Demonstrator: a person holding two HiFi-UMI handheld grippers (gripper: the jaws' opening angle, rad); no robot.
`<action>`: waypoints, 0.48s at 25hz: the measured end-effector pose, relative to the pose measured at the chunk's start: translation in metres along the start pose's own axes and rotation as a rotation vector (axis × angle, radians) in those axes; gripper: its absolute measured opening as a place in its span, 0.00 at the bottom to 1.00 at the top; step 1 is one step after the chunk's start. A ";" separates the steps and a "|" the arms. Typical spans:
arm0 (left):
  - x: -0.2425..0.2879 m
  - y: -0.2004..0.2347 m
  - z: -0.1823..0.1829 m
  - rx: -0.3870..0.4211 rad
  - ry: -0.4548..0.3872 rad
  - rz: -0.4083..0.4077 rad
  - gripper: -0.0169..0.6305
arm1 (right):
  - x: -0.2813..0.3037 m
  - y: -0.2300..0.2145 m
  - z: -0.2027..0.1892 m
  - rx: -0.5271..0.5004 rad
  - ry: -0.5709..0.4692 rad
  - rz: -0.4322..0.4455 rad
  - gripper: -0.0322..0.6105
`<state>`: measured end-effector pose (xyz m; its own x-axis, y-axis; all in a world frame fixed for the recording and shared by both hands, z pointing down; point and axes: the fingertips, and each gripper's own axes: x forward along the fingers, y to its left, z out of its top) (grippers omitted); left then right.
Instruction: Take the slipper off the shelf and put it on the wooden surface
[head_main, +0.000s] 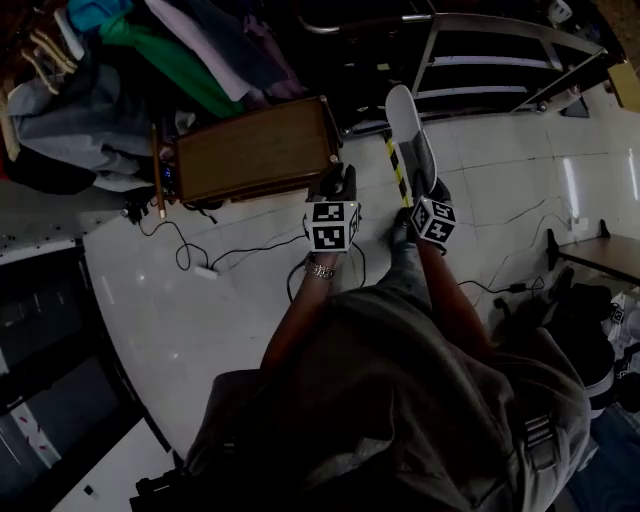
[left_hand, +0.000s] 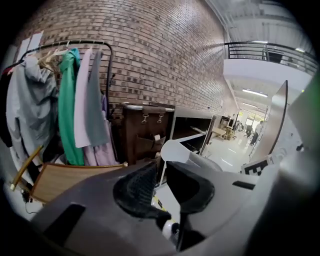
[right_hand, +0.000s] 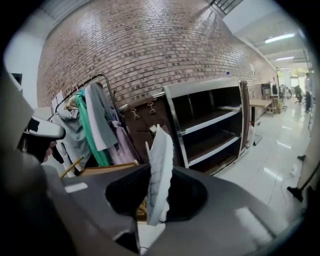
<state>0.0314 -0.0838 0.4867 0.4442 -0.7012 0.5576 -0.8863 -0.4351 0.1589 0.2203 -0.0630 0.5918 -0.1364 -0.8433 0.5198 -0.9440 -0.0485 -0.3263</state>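
Note:
A white slipper (head_main: 408, 128) sticks up and forward from my right gripper (head_main: 419, 188), whose jaws are shut on its heel end. In the right gripper view the slipper (right_hand: 160, 172) stands edge-on between the two dark pads. It also shows as a pale shape (left_hand: 181, 152) to the right in the left gripper view. The wooden surface (head_main: 250, 150) lies to the left of the slipper, a low brown board (right_hand: 107, 169) by the clothes. My left gripper (head_main: 335, 185) hovers next to the board's right edge, jaws (left_hand: 161, 182) slightly apart with nothing between them.
A metal shelf unit (right_hand: 215, 125) with dark, bare boards stands to the right against the brick wall. A rack of hanging clothes (left_hand: 75, 105) is left of the board. Cables (head_main: 200, 262) trail over the pale tiled floor. A dark cabinet (left_hand: 145, 135) stands between rack and shelf.

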 end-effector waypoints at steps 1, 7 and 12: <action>-0.025 0.028 -0.015 -0.003 -0.006 0.017 0.13 | -0.004 0.033 -0.014 0.006 -0.008 0.014 0.16; -0.154 0.194 -0.115 -0.178 0.048 0.158 0.13 | -0.040 0.245 -0.136 -0.086 0.122 0.209 0.16; -0.212 0.255 -0.173 -0.328 0.053 0.229 0.13 | -0.067 0.347 -0.237 -0.173 0.317 0.415 0.16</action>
<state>-0.3112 0.0514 0.5503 0.2307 -0.7255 0.6484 -0.9602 -0.0620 0.2723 -0.1696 0.1039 0.6307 -0.5664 -0.5689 0.5963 -0.8236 0.3655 -0.4336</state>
